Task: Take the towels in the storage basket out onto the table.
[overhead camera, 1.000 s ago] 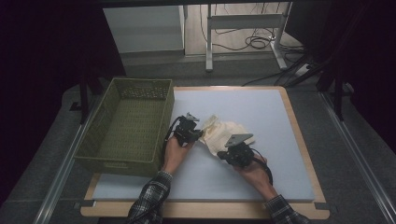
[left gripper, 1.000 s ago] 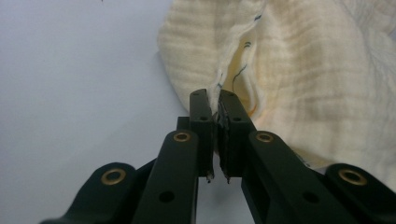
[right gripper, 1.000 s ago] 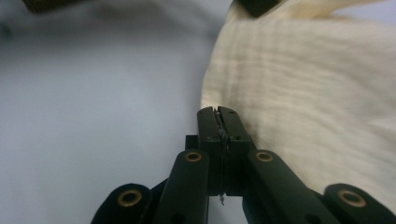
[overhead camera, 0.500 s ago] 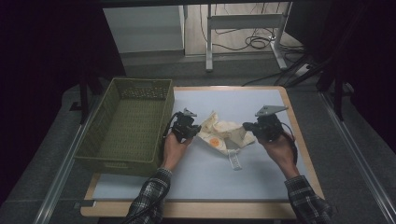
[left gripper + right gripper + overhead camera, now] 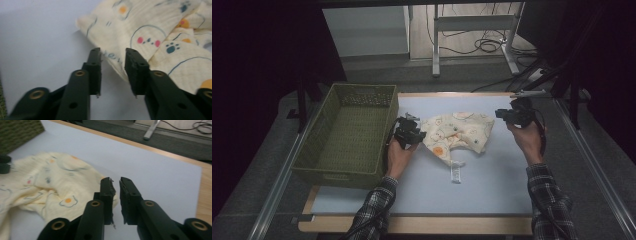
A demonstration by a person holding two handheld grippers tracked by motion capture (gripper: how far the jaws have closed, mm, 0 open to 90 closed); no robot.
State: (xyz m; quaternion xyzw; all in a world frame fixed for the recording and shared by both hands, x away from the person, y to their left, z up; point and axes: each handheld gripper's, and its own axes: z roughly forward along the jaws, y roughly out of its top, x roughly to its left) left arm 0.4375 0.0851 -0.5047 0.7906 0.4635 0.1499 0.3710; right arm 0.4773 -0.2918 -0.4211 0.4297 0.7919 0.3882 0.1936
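Nearest the camera in the high view, two forearms in dark plaid sleeves (image 5: 372,215) enter from the bottom edge over the wooden border of the pale blue worktop (image 5: 492,175).

The left gripper (image 5: 418,135) sits in the person's left hand, just beside the near right corner of the olive-green woven plastic basket (image 5: 347,135). Its fingers (image 5: 95,65) point at the left edge of the cream cotton baby garment printed with animal faces, paw marks and fried eggs (image 5: 459,132). In the left gripper view the jaws have just been opening and stand moderately apart; the hem of the garment (image 5: 150,32) lies on the worktop just beyond and partly between the tips, with neither pad pressing on it.

The garment lies crumpled near the middle of the worktop, between the two grippers. A narrow white strap (image 5: 455,170) trails from it toward the person.

The right gripper (image 5: 501,114) is held farther back, above the right part of the worktop, just past the right edge of the garment. In the right gripper view its jaws have just been opening and show a narrow gap; nothing is between the fingers (image 5: 106,192). The garment's edge (image 5: 50,187) lies below and to the left of them.

Beyond the worktop's far border, grey metal frame legs (image 5: 437,45) and black cables (image 5: 482,45) rest on the floor.
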